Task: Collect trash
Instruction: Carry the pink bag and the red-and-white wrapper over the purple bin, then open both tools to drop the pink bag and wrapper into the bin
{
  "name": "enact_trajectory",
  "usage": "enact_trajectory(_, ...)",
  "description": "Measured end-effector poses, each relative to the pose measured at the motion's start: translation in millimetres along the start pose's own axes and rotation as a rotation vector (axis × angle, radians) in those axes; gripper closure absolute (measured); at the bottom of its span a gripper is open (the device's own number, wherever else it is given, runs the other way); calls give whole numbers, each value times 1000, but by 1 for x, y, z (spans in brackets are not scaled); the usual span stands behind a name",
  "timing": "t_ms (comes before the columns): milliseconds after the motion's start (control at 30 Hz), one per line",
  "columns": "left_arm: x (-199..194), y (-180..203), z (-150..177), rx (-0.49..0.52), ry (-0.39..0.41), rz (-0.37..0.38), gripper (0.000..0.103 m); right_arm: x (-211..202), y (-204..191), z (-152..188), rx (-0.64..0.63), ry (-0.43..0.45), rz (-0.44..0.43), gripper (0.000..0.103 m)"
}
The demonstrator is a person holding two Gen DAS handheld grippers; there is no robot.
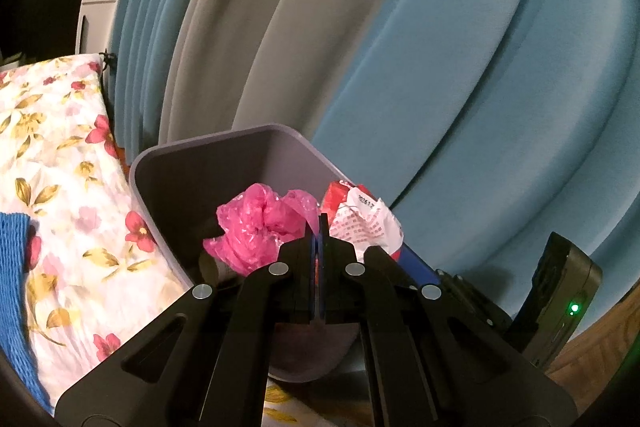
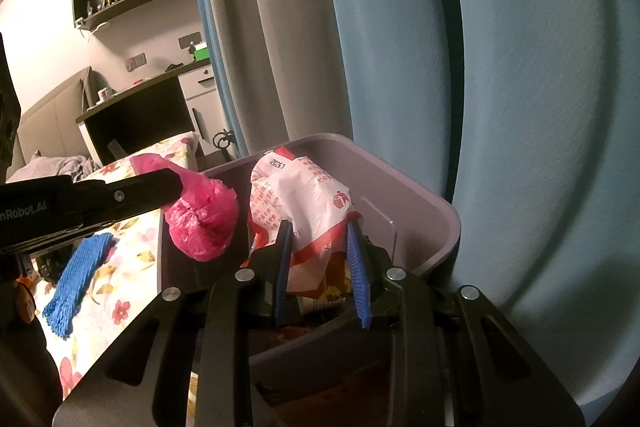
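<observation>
left gripper (image 2: 180,183): pinched on pink plastic bag (image 2: 202,221), over bin's (image 2: 448,223) left edge | right gripper (image 2: 320,255): narrow, clamping snack wrapper (image 2: 304,195) above bin's middle | both light, soft, crinkly, slippery; hold bunched folds

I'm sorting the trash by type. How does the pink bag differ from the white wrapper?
The pink bag is plain, thin crumpled plastic; the wrapper is white with red print and a bin symbol. The bag is balled up; the wrapper stands taller and looser. The left claw is shut on the bag; the right claw grips the wrapper with jaws part open. Both hang over the grey bin.
</observation>
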State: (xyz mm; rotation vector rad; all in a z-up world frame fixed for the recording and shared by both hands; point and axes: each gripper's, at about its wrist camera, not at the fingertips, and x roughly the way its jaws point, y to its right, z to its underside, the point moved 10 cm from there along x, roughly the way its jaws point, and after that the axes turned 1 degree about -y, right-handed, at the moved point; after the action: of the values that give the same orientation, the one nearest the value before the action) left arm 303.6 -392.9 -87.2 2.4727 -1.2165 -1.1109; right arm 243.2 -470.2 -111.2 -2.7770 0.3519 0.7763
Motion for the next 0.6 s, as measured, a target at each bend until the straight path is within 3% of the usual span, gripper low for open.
enact_trajectory(467,-5,-25,11,-38,-18,-38,102,9,-6,1,-24,-17,-18,71)
enact_trajectory(600,-11,-36,12,-37,-12,-84,83,10,-7,4,-34,-27,-22,62)
